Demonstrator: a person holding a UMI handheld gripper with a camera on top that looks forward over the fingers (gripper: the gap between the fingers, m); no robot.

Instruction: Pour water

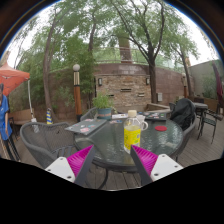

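Gripper view: tongs (113,162) agape (pads pink), possibly yellow bottle (132,132) just ahead.

1. A round glass-topped bench (105,152) with a dark rim stands just ahead of the tongs (113,160).
2. A yellow bottle (132,132) stands upright on it, beyond the gap between the fingers.
3. A red-lidded container (160,128) sits beyond the right finger.
4. A grey flat tray (88,126) lies beyond the left finger.
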